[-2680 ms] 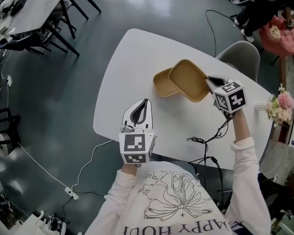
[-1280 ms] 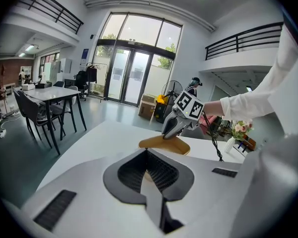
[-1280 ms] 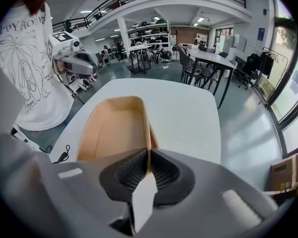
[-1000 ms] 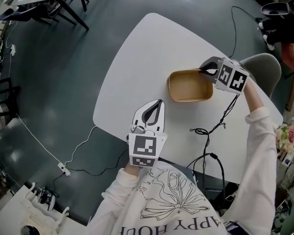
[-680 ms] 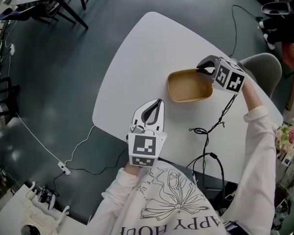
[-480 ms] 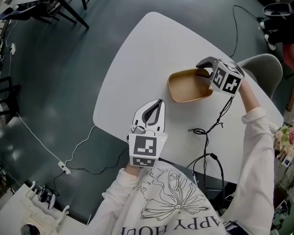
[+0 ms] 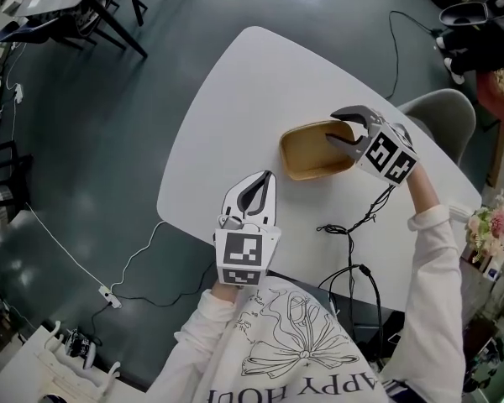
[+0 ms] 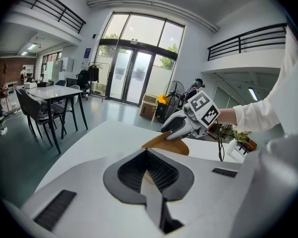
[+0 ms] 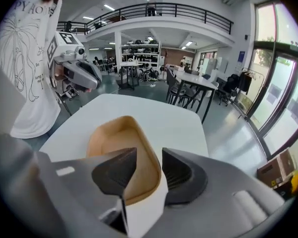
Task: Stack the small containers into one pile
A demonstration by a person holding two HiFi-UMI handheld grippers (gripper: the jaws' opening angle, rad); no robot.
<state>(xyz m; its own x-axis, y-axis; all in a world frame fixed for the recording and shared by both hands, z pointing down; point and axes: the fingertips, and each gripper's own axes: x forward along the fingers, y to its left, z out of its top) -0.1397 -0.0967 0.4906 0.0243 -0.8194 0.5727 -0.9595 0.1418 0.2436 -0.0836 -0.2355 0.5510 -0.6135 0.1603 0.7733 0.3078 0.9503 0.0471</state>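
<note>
Containers (image 7: 315,154), tan and shallow, sit nested in one pile toward the right side of the white table (image 7: 235,99), the upper one showing only its bare floor. Nearest the person, the left gripper (image 7: 256,190) rests at the table's front edge with its jaws pressed together on nothing, while beyond it the right gripper (image 7: 336,127) straddles the pile's right-hand rim, its jaws opening and the pads clear of that rim. Seconds earlier the two containers lay overlapped, the upper one tilted in the right gripper's clamp.
</note>
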